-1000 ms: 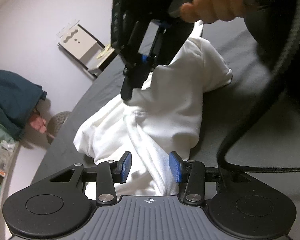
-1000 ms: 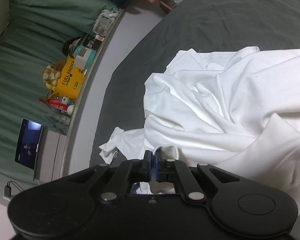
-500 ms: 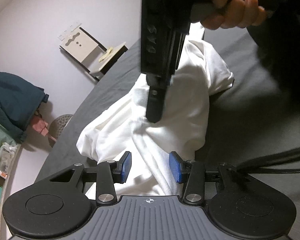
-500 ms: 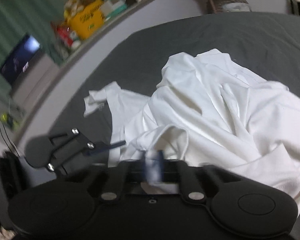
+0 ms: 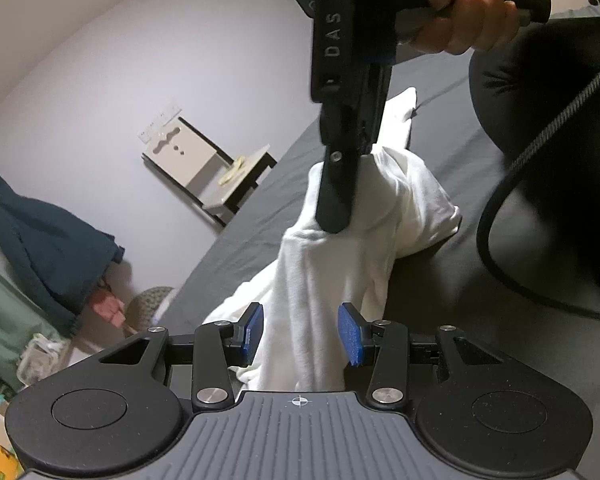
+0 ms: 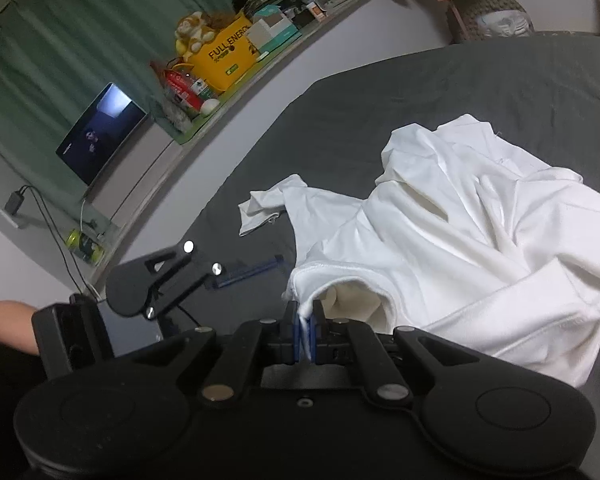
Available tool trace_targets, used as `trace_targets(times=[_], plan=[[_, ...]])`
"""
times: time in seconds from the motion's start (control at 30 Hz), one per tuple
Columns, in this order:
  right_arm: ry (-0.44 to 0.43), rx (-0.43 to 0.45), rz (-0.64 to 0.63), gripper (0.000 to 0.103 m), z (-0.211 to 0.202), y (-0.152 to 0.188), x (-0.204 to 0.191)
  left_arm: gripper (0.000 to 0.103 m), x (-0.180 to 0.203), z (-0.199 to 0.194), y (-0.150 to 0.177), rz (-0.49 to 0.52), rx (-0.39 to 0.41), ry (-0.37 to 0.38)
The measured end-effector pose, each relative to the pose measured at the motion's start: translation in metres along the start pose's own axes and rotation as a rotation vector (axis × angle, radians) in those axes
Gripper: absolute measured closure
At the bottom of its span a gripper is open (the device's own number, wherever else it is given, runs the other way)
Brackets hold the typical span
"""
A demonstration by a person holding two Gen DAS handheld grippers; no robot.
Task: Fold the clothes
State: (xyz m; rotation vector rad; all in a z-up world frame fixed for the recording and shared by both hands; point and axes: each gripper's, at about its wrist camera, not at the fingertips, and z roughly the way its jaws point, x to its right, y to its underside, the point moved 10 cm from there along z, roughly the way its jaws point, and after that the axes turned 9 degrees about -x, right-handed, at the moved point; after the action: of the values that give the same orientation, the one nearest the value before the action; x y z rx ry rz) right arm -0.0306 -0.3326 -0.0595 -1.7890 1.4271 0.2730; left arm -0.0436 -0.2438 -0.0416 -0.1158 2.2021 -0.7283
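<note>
A crumpled white garment [image 6: 460, 240] lies on the dark grey bed [image 6: 380, 100]. My right gripper [image 6: 307, 332] is shut on a hemmed edge of it beside a round opening. In the left wrist view the right gripper [image 5: 336, 216], held by a hand [image 5: 460, 12], hangs above the bed and pulls the white garment [image 5: 324, 280] up into a peak. My left gripper [image 5: 300, 334] is open, with that raised cloth hanging between its blue pads [image 5: 252, 334], unclamped. From the right wrist view the left gripper [image 6: 260, 267] shows low at the garment's left edge.
A ledge along the bed holds a yellow box [image 6: 224, 60], a lit screen [image 6: 100, 136] and clutter, backed by green curtains. A woven basket [image 6: 492, 12] and a white side table [image 5: 212, 168] stand past the bed. A dark blue garment [image 5: 40, 240] hangs at left. A black cable [image 5: 540, 152] loops at right.
The right gripper has risen and swung round with the garment's edge, drawing the cloth up into a taller peak. The left gripper has stayed open around the cloth.
</note>
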Motion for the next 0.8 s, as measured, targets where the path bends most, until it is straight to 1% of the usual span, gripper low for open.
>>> trace_targets(times=[0.03, 0.07, 0.1, 0.23, 0.43, 0.47, 0.5, 0.6, 0.63, 0.67, 0.73, 0.77, 0.8], plan=[[0.001, 0.003, 0.002, 0.098, -0.001, 0.002, -0.001, 0.059, 0.001, -0.002, -0.001, 0.012, 0.009, -0.001], [-0.003, 0.004, 0.0, 0.098, -0.001, 0.003, -0.003, 0.069, 0.001, -0.005, -0.002, 0.024, 0.018, -0.002], [-0.007, 0.006, -0.002, 0.098, -0.001, 0.004, -0.005, 0.072, 0.004, -0.007, -0.004, 0.039, 0.022, 0.003], [-0.023, 0.012, -0.025, 0.098, 0.0, 0.006, -0.018, 0.072, 0.009, -0.011, -0.009, 0.06, 0.033, 0.013], [0.009, 0.002, -0.074, 0.098, 0.004, 0.006, -0.027, 0.074, -0.001, -0.008, -0.009, 0.034, 0.011, -0.021], [0.017, 0.001, -0.079, 0.098, 0.004, 0.006, -0.027, 0.079, -0.002, -0.007, -0.009, 0.028, 0.008, -0.021], [0.022, -0.001, -0.082, 0.098, 0.005, 0.007, -0.027, 0.081, -0.003, -0.007, -0.008, 0.024, 0.006, -0.013], [0.005, 0.0, -0.074, 0.098, 0.005, 0.007, -0.029, 0.081, -0.001, -0.008, -0.008, 0.034, 0.008, 0.009], [0.002, 0.0, -0.075, 0.098, 0.005, 0.007, -0.03, 0.083, -0.001, -0.007, -0.007, 0.032, 0.006, 0.009], [0.002, -0.001, -0.079, 0.098, 0.006, 0.007, -0.032, 0.089, -0.001, -0.006, -0.007, 0.03, 0.003, 0.009], [0.0, -0.006, -0.089, 0.098, 0.008, 0.009, -0.035, 0.09, -0.002, -0.005, -0.006, 0.025, -0.001, 0.009], [0.002, -0.008, -0.093, 0.098, 0.009, 0.011, -0.035, 0.097, -0.002, -0.004, -0.005, 0.023, -0.003, 0.008], [0.009, -0.011, -0.099, 0.098, 0.011, 0.012, -0.036, 0.099, -0.003, -0.003, -0.005, 0.021, -0.005, 0.008]])
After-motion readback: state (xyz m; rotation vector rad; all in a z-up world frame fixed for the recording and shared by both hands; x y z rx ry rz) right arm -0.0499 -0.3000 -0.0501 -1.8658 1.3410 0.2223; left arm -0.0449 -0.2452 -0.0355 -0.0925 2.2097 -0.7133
